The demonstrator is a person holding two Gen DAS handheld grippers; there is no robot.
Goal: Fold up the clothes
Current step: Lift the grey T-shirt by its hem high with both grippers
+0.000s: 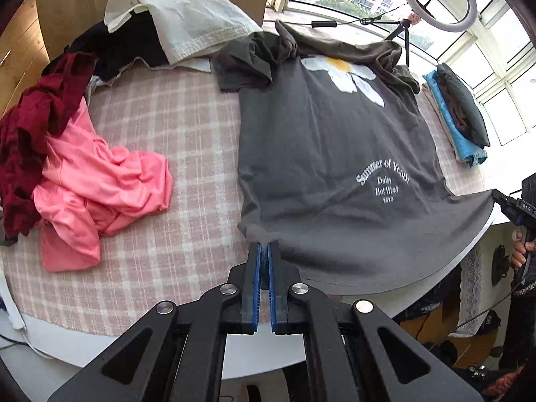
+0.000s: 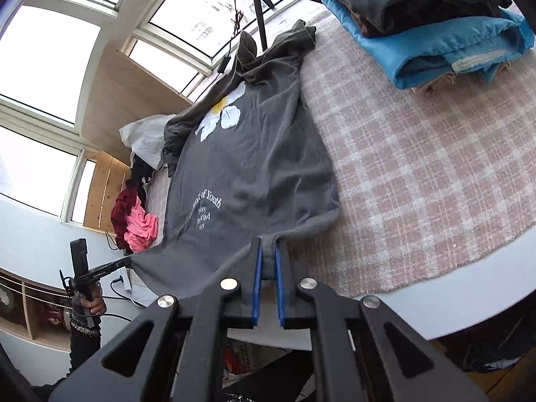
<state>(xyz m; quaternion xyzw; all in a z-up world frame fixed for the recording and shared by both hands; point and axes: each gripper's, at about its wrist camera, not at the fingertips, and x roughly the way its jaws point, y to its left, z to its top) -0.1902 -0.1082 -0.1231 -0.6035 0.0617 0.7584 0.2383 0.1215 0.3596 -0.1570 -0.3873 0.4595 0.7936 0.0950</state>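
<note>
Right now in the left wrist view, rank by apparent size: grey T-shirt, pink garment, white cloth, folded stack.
1. Grey T-shirt, clearly largest.
2. Pink garment.
3. White cloth, close to the pink garment; it lies farther away, so that order is unsure.
4. Folded stack, smallest, though farthest to the side and distorted.

T-shirt [image 1: 321, 154]: dark grey, white daisy print [image 1: 348, 75] with yellow centre, white lettering. Tablecloth [image 1: 174, 124]: pink-and-white plaid. Loose garments: pink top [image 1: 100, 187], dark red garment [image 1: 30, 134], black garment [image 1: 124, 47], cream shirt [image 1: 187, 10]. Folded stack [image 2: 435, 26]: bright blue, brown, dark grey layers. Gripper pads [image 1: 257, 284]: blue on black fingers.
</note>
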